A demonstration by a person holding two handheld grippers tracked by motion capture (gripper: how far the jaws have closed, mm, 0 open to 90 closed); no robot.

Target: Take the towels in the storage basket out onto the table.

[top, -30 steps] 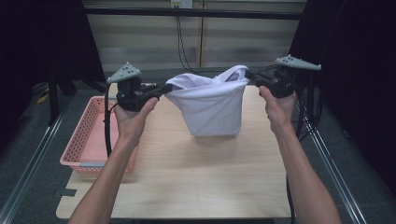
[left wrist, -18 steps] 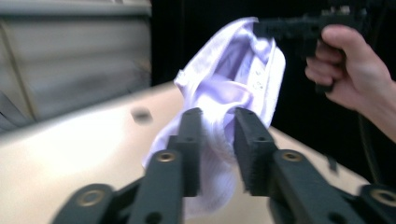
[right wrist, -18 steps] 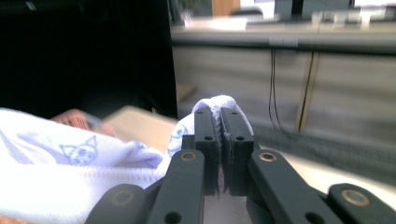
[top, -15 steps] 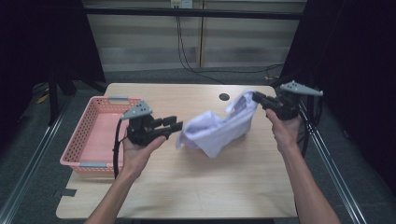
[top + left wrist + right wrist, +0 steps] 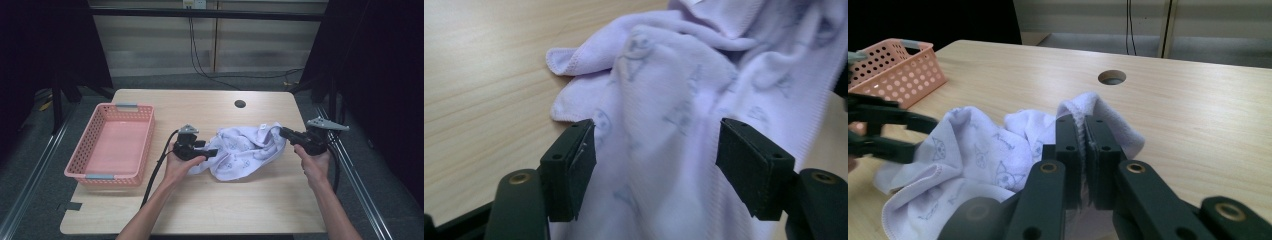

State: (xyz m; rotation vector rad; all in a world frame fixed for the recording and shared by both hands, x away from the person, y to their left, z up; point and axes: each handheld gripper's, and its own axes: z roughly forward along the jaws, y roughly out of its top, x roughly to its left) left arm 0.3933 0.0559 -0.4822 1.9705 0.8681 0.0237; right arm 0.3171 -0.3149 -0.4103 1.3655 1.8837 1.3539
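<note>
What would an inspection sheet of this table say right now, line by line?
Surface: wooden table, round hole near the far edge.
Job's things: pale printed towel lying crumpled mid-table.
Clutter: pink basket at left, nothing seen inside.
Grippers: left gripper open, jaws astride the towel; right gripper shut on a towel edge.
Cables: black cable trailing from the left gripper.
Surroundings: dark floor, wall cables behind.
</note>
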